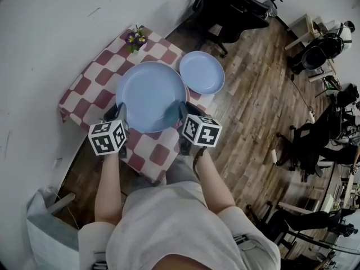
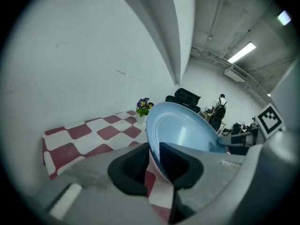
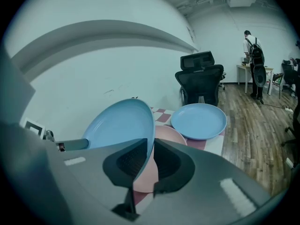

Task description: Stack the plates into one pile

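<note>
Small tabletop [image 1: 90, 84] under a red-and-white checked cloth, set against a white wall [image 1: 50, 27]; dark plank floor [image 1: 253, 100] to the right. Nearest: left tongs [image 2: 152, 165] and right tongs [image 3: 149, 159], each backed by a cube of black-and-white square markers [image 1: 107, 138]. Both tongs are clamped on the near rim of the large round pale-blue plate [image 1: 151, 94], one at its left side and one at its right. Each gripper view shows the rim running down between the pads. The plate hangs clear of the cloth between the two hands. Directly beneath it a round pink plate [image 3: 166, 136] lies on the cloth, almost wholly covered in the head view. Farther right, near the tabletop's edge, a smaller round pale-blue plate [image 1: 201, 72] lies flat, apart from the other two. At the far corner stands a small pot of purple and yellow flowers [image 1: 135, 38]. Beyond are a black office chair [image 3: 201, 76] and a person standing at a distant desk. Step in hand, as judged: a two-handed carry of the big plate, destination not settled by these views. To do it well, keep both hands at one height and moving together so the rim is not twisted out of either grip. Centre it over the target, lower it flat, and release both sides only once it rests. The pink plate looks smaller, so the big one may rock on top; largest at the bottom would likely stack steadier. Writing: none legible. No brand or label shows on the plates or the cloth, and the cubes carry patterns only.
</note>
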Tool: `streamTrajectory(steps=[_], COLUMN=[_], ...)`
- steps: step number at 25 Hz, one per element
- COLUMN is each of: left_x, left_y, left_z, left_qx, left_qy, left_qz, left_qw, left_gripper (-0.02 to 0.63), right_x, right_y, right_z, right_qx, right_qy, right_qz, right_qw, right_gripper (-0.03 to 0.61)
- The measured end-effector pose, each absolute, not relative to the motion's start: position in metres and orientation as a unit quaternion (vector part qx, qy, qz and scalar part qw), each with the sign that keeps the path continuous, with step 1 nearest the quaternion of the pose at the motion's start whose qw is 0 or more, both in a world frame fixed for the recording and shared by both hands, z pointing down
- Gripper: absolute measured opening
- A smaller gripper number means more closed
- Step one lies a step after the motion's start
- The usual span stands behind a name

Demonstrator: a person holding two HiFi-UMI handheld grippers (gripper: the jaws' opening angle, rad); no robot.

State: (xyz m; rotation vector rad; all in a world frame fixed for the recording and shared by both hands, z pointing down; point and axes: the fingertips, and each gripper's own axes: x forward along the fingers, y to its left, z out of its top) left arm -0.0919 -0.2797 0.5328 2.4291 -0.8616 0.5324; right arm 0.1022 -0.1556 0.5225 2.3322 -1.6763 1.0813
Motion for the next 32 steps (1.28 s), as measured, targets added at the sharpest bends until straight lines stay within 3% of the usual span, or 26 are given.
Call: streamTrajectory(steps=[14,32], left_x=[-0.034,-0.037], left_y=[-0.257,-0.250], left_z=[0.590,0.630], left_qx=[0.837,0.781], left_qy=[-0.378,-0.451], left_qz=[0.256,0.306], left_qw=[0.302,0.306], left_gripper=[0.087,0.098], right_x=[0.180,0.185], right_y=[-0.173,-0.196], right_z=[0.572,0.626], right_qx=[0.692,0.609], right_qy=[-0.594,-0.645], right_qz=[0.397,0.427], right_qw=[0.108,0.175], right_gripper=[0.049,0.064])
